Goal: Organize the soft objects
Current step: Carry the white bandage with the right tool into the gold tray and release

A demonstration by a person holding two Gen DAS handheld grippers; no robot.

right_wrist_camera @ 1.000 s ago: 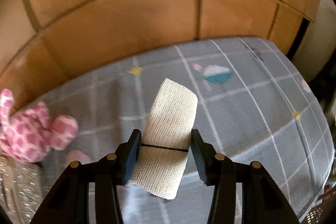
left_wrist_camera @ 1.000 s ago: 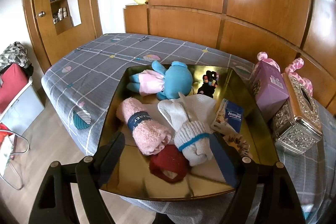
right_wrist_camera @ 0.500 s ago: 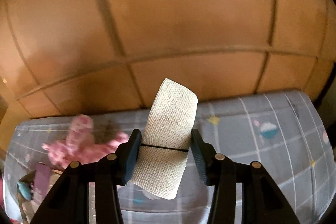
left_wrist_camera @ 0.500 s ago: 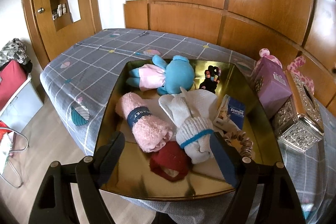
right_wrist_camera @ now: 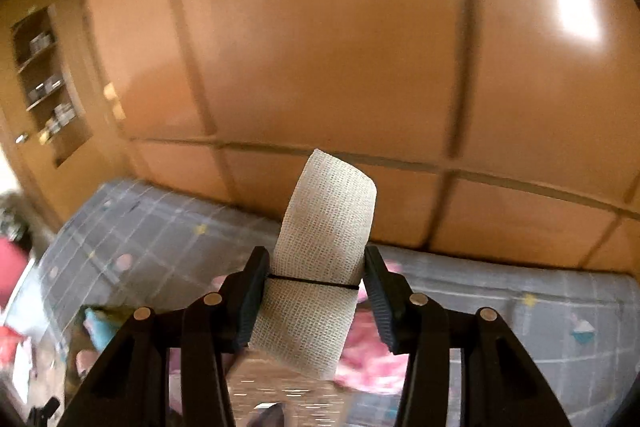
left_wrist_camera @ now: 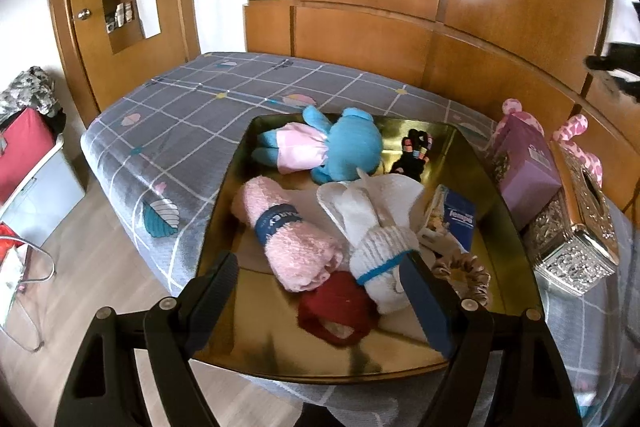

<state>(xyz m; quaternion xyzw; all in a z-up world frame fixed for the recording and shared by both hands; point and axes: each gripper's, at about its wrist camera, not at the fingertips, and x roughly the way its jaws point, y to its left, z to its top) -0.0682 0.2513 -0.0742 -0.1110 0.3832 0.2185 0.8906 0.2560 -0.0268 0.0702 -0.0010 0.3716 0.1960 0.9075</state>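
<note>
A gold tray lies on the bed and holds a blue plush doll, a rolled pink towel, a white glove with a blue cuff band, a red knitted piece, black gloves, a tissue pack and a scrunchie. My left gripper hovers open over the tray's near end, with nothing pressed between its fingers. My right gripper is shut on a white bandage roll bound by a black band, held in the air above the bed.
To the right of the tray stand a purple box and an ornate silver tissue box, with a pink spotted plush behind them. The grey checked bed cover meets a wooden panel wall. Floor and a red bag lie at left.
My right gripper has swung up and to the left with the bandage roll, from over the bed cover towards the tray end, and has rolled. The left gripper has stayed put.
</note>
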